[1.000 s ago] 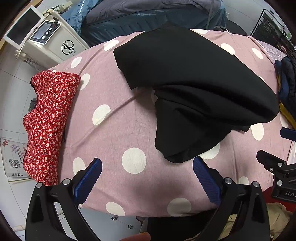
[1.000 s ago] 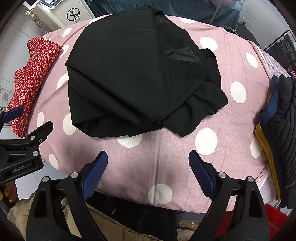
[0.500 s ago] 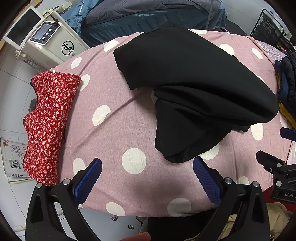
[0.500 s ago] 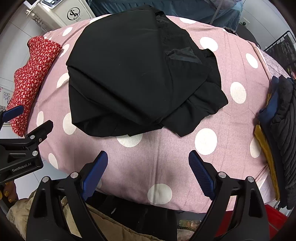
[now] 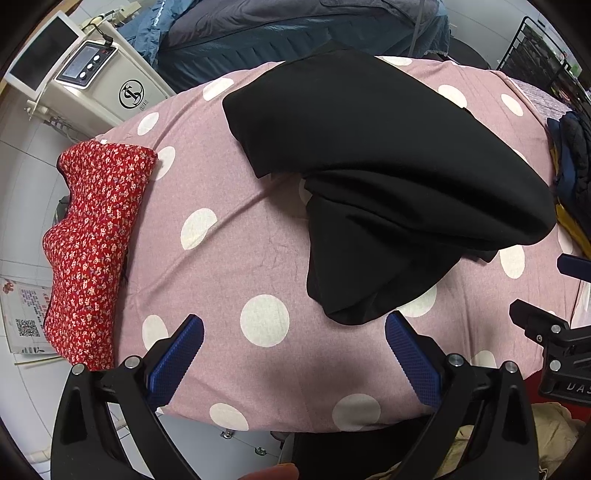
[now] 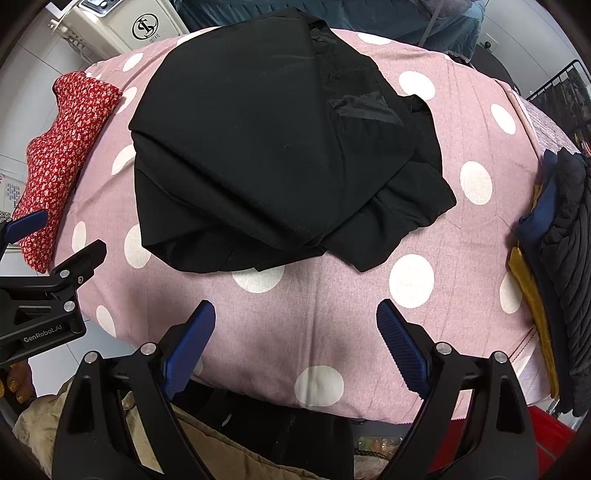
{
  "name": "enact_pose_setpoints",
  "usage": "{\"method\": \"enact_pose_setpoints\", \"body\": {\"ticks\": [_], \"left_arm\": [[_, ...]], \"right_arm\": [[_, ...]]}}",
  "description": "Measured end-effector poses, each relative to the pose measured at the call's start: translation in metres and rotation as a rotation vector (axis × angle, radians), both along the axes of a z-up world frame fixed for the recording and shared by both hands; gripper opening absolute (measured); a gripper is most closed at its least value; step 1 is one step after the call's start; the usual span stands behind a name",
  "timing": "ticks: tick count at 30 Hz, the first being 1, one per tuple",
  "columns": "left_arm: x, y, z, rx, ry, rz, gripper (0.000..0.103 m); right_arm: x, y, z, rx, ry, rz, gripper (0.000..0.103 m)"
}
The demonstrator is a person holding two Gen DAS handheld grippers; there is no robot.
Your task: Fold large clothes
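Observation:
A large black garment (image 5: 388,177) lies loosely folded on the pink polka-dot table cover (image 5: 229,266); it also shows in the right wrist view (image 6: 273,147), with a corner sticking out at the right. My left gripper (image 5: 293,343) is open and empty, above the table's near edge, just short of the garment's near corner. My right gripper (image 6: 295,332) is open and empty, near the front edge, a little short of the garment's near hem.
A folded red floral garment (image 5: 92,247) lies at the table's left edge. A pile of dark and yellow clothes (image 6: 554,251) sits at the right edge. A white machine (image 5: 96,85) and a blue-covered bed (image 5: 295,29) stand behind the table.

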State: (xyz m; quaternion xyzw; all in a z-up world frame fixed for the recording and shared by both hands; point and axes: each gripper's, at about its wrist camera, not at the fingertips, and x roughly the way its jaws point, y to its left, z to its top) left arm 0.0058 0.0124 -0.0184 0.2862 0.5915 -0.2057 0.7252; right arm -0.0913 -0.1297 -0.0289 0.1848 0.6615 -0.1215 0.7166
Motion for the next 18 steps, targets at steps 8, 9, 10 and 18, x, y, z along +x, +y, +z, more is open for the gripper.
{"method": "enact_pose_setpoints", "body": {"ticks": [8,9,10,18], "left_arm": [[0.007,0.0,-0.009,0.006,0.041,0.001,0.097],[0.008,0.0,-0.011,0.007,0.053,0.002,0.097],[0.009,0.0,-0.014,0.006,0.067,0.002,0.097],[0.023,-0.001,-0.02,-0.004,0.086,0.031,0.097]], "right_arm": [[0.005,-0.003,-0.005,0.003,0.014,0.008,0.088],[0.005,-0.003,-0.006,0.005,0.017,0.008,0.088],[0.006,-0.004,-0.007,0.006,0.019,0.007,0.088],[0.008,-0.019,-0.004,0.054,-0.046,-0.001,0.088]]}}
